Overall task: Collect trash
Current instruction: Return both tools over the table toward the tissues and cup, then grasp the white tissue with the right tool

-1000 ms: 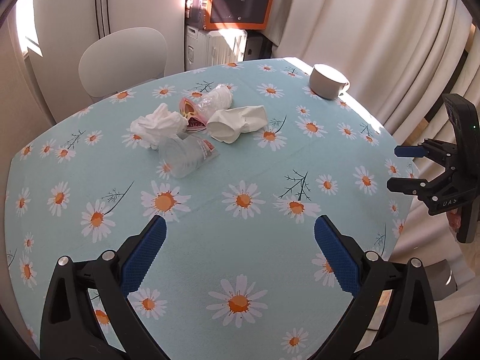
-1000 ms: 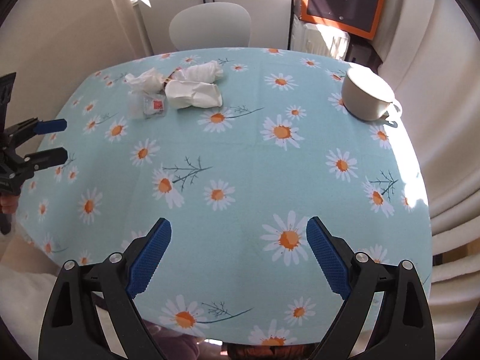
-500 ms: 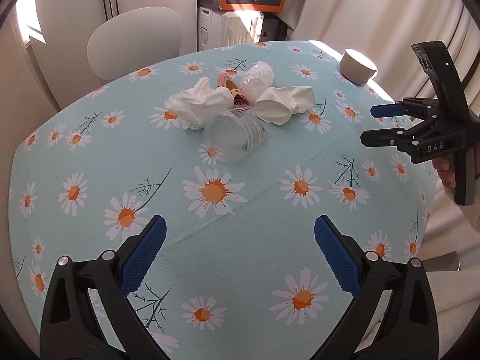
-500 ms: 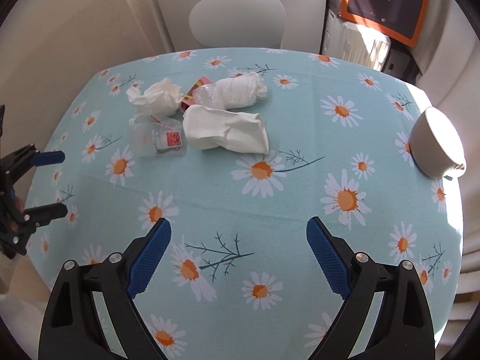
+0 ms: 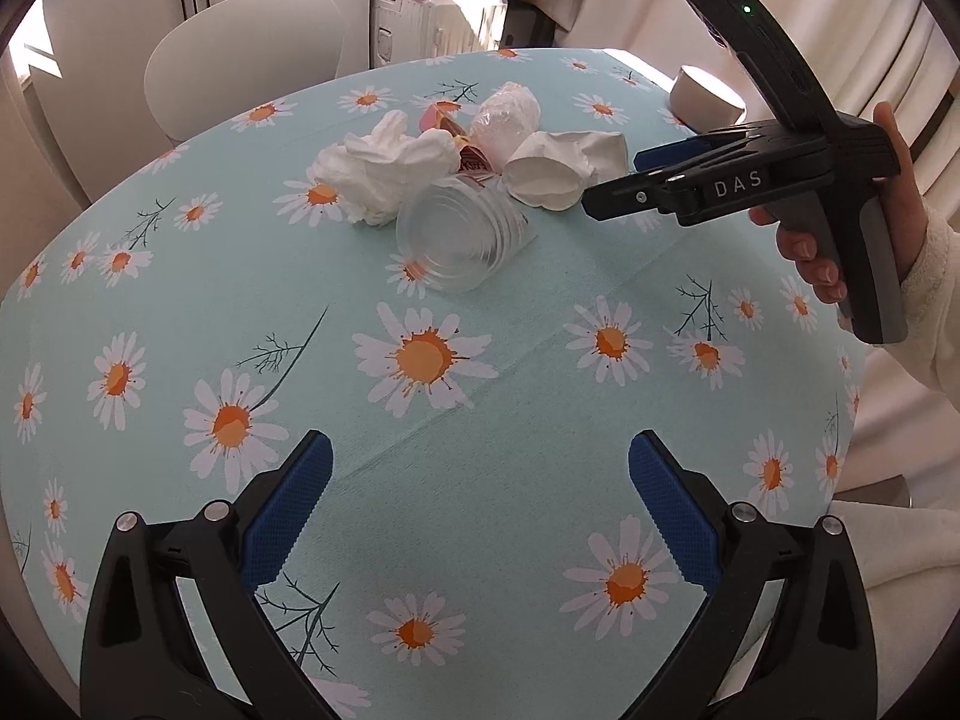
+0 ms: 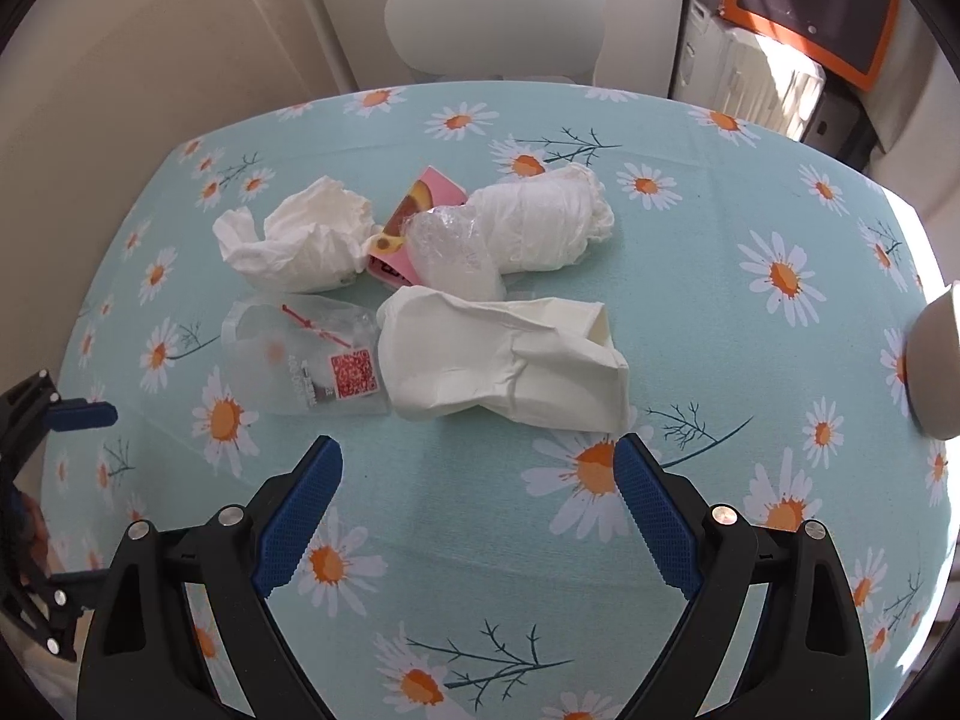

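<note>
A pile of trash lies on the daisy tablecloth (image 6: 690, 264): a crushed white paper cup (image 6: 504, 360), a clear plastic cup (image 6: 300, 360) on its side, a crumpled tissue (image 6: 300, 240), a pink wrapper (image 6: 414, 210), a clear plastic bag (image 6: 456, 252) and a white wad (image 6: 540, 222). My right gripper (image 6: 477, 510) is open and empty, just short of the paper cup. It also shows in the left wrist view (image 5: 612, 177), beside the paper cup (image 5: 558, 171). My left gripper (image 5: 480, 510) is open and empty, well back from the clear cup (image 5: 456, 240).
A white bowl (image 6: 936, 360) stands at the table's right edge. A white chair (image 6: 495, 18) stands behind the table. An orange box (image 6: 810, 6) and a white appliance are at the back right. Curtains hang on the right.
Both grippers have moved forward toward the trash pile. The right gripper has come in close to the crushed paper cup. Both stay open.
</note>
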Demonstrator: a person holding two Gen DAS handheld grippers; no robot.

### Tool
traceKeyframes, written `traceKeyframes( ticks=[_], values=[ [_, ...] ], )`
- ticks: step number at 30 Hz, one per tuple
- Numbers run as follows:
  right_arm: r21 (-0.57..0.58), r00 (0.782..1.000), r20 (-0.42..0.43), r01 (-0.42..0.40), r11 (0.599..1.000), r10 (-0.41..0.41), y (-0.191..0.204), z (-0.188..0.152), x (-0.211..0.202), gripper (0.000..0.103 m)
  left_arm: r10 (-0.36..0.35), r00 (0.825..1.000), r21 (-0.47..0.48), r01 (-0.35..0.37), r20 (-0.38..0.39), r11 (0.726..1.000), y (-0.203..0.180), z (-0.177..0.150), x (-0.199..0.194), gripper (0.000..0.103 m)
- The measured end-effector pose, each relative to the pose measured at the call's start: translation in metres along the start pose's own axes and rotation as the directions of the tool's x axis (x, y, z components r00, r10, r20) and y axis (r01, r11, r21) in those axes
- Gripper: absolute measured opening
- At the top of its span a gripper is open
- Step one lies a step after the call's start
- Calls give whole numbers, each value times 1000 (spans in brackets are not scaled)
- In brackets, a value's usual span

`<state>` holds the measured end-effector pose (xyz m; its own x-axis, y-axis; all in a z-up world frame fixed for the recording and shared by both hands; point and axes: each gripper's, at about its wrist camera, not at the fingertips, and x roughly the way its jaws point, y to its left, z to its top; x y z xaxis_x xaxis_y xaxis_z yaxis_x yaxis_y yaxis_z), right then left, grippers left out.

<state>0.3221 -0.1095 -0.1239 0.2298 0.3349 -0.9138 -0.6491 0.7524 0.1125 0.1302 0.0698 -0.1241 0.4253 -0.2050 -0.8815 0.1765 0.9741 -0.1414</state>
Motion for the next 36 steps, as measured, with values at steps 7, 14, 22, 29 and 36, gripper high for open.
traceKeyframes(
  ticks=[7,14,22,29,36],
  values=[
    [18,998,-19,63,998,-63,-7,18,22,88,-31,999,9,31,14,999,8,10,14,97],
    [-39,996,-43,77,996,-79,-9,13,26,26,-50,997,18,49,55,999,19,23,28,97],
    [-66,998,-15,62,996,-63,-4,0,11,5,-71,992,-3,72,106,997,30,43,34,97],
    [-25,995,52,88,996,-87,-9,-5,-13,3,-106,988,11,105,110,994,32,56,49,97],
    [-16,994,53,98,995,-97,-19,-18,-32,1,-127,983,45,122,131,992,28,68,57,95]
  ],
)
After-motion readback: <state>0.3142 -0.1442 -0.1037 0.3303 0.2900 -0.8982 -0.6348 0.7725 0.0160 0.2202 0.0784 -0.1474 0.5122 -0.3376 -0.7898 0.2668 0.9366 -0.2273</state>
